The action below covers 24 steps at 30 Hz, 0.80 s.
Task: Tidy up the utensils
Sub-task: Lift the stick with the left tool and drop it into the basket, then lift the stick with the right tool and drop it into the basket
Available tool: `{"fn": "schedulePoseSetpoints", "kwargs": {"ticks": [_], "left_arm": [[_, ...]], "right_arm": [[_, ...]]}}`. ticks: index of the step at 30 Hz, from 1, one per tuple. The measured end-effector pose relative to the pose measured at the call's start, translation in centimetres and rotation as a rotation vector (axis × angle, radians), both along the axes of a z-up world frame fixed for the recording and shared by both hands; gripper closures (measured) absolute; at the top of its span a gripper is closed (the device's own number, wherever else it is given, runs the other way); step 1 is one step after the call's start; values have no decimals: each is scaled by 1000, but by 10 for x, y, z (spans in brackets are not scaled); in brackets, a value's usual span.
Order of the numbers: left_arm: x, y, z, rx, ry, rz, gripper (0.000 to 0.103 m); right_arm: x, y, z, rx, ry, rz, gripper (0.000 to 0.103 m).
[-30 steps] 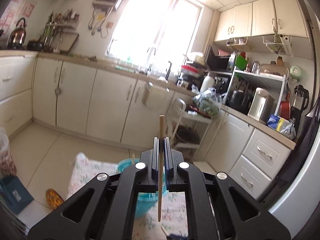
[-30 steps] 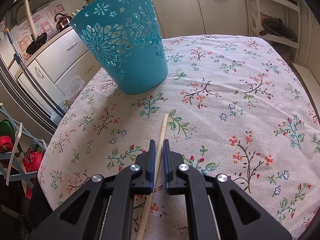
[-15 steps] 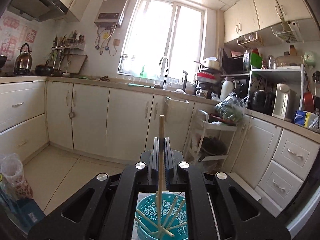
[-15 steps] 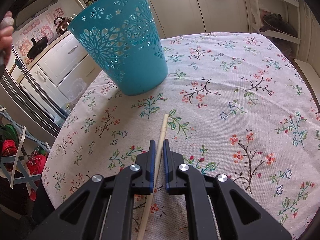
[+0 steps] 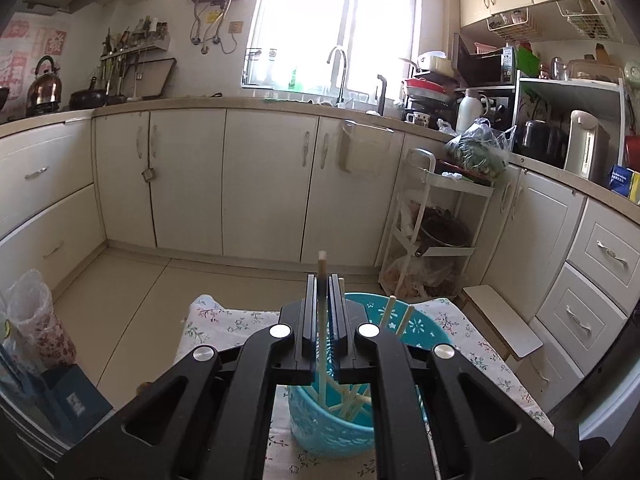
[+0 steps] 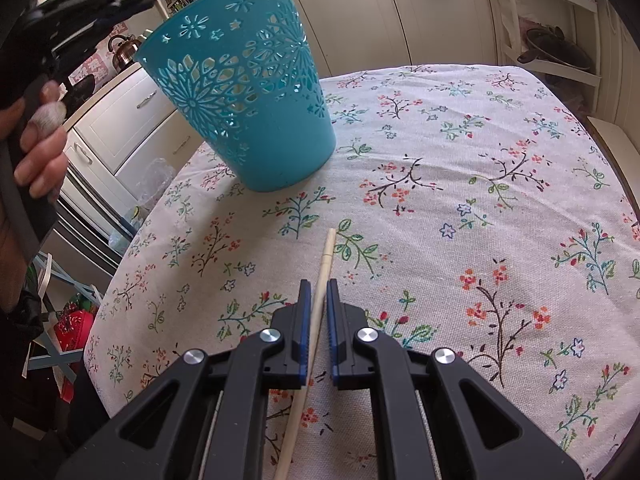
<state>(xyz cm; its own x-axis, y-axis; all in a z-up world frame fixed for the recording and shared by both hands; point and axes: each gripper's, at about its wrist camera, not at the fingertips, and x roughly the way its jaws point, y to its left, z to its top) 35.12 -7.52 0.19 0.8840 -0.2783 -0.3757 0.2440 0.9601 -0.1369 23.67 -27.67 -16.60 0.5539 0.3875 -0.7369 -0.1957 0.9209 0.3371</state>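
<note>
Holding the left gripper (image 5: pixel 322 308) plumb over the teal basket (image 5: pixel 328 432), fingers pinching its chopstick (image 5: pixel 322 320), lets it drop cleanly, while the right gripper (image 6: pixel 318 312), narrowly spread around the tabletop chopstick (image 6: pixel 325 264), waits.

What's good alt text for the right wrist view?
The right gripper straddles a single chopstick lying on a floral tablecloth. A teal cut-out basket stands beyond it, and the person's left hand holds the other gripper above its rim.
</note>
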Motion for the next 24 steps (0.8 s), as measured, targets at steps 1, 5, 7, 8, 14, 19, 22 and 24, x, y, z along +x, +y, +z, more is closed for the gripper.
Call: {"fn": "schedulePoseSetpoints", "kwargs": {"ticks": [1,5,7,8,14,19,22,24], "left_arm": [[-6,5,0,-9,0,4,93],[-35,34,2,-69,-10,37,71],[-49,48,-2,-97,-7,63,65],[-53,52,-5,-104,0,71,63],[-65,70,-76,-96,185,110,58],[-62,61,-133,-88,323,93,51],[-58,57,-157,-83,388,90,47],[-55,60,-162,-107,422,92,47]], "right_arm": [[0,0,0,-1,0,0,95],[0,1,1,-5,0,0,95],[-1,2,1,-9,-1,1,95],[-1,3,1,-18,-2,2,95],[-9,23,5,-144,-22,23,87],[-15,39,6,-279,-51,41,89],[-13,28,6,-238,-40,21,97],[-14,16,7,-150,-26,8,97]]}}
